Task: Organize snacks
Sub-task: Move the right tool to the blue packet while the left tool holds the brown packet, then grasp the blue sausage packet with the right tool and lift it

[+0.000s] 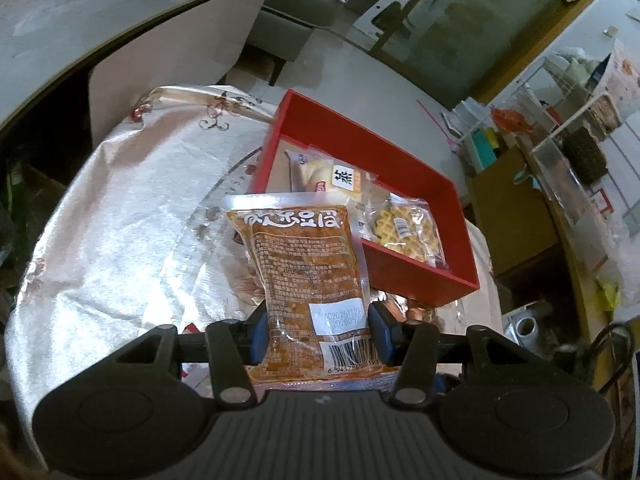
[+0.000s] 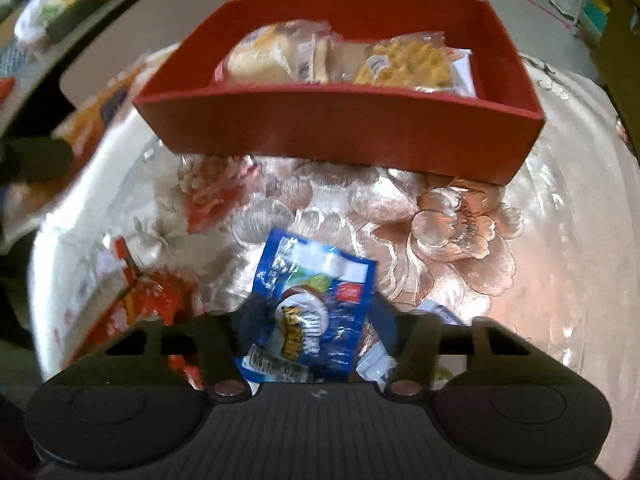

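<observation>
The left gripper (image 1: 318, 330) is clenched on a brown packet (image 1: 304, 280), its blue pads (image 1: 258, 336) pressing the packet's lower sides, so the packet stands up out of the jaws above the silvery cloth (image 1: 120, 240), and its top edge overlaps the near corner of the red box (image 1: 420, 284) in the picture. The right gripper (image 2: 316, 330) is closed on a blue packet (image 2: 316, 312), which sits between the fingers low over the flowered cloth, with the box well ahead of it. On the brown packet white lettering runs across the top but I cannot read it; below it lies a block of small print, a white date label starting "AC2025112", and a barcode with the digits "6 945756" and more cut off by the pad. In the box lie a pale bun packet (image 1: 320, 172) bearing a yellow square with a dark character, and a clear bag of lattice crackers (image 1: 406, 232) with a small barcode sticker. The blue packet's round logo is smeared by motion blur and unreadable. Orange packets (image 2: 148, 300) lie left of the right gripper, partly hidden by its body. The right view is blurred throughout, most of all at the left edge, where shapes cannot be told.
</observation>
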Demonstrator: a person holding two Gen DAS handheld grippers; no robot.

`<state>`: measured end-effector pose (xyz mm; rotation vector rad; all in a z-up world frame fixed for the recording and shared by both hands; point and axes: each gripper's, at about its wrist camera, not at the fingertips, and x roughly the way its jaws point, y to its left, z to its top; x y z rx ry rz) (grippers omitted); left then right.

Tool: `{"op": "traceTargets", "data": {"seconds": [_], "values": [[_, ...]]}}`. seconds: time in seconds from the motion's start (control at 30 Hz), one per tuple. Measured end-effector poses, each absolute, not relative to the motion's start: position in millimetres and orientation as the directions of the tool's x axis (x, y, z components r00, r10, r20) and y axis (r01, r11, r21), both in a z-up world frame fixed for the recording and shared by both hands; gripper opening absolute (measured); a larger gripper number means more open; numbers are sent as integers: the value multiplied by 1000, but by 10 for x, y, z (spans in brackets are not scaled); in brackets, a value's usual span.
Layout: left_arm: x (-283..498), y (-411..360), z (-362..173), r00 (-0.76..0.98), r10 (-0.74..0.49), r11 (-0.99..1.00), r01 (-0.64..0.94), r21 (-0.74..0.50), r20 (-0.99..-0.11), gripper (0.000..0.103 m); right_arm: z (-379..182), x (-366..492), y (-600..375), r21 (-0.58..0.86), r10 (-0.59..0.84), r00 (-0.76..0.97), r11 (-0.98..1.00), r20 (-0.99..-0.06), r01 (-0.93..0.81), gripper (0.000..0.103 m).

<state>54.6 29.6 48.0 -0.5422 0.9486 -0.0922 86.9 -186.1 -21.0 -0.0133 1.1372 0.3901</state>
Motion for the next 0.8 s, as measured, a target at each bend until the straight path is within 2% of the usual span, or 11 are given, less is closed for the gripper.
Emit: {"op": "traceTargets", "data": {"seconds": [0.07,0.13,0.2,0.33,0.37,0.6,0.73,0.8], "values": [[547,301,470,588,-304,863,-163,-478,-750,43,-199,882,-1891,190,293,364,937,-884,-292,48],[553,317,456,585,-299,861,-175,-477,-754,43,-253,903,-1905,200,286,361,945,-888,-259,60],[564,323,448,585,-295,860,-183,-477,-756,43,-287,892,-1877,214,293,356,946,-887,-245,79],[566,288,452,583,-301,861,-173,-478,-754,43,-428,841,-1598,169,259,342,947,-903,-272,95],[560,287,455,583,-303,862,-168,-477,-754,43,-465,837,-1523,155,252,338,945,-907,-288,103],[523,402,487,595,-315,849,-171,-500,-739,43,-545,846,-1289,29,148,331,941,-932,-337,103],[513,364,511,599,-321,854,-152,-498,-734,43,-538,819,-1330,47,161,366,953,-917,-300,103],[524,338,494,593,-314,863,-148,-483,-742,43,-522,733,-1287,-26,118,383,936,-916,-352,99]]}}
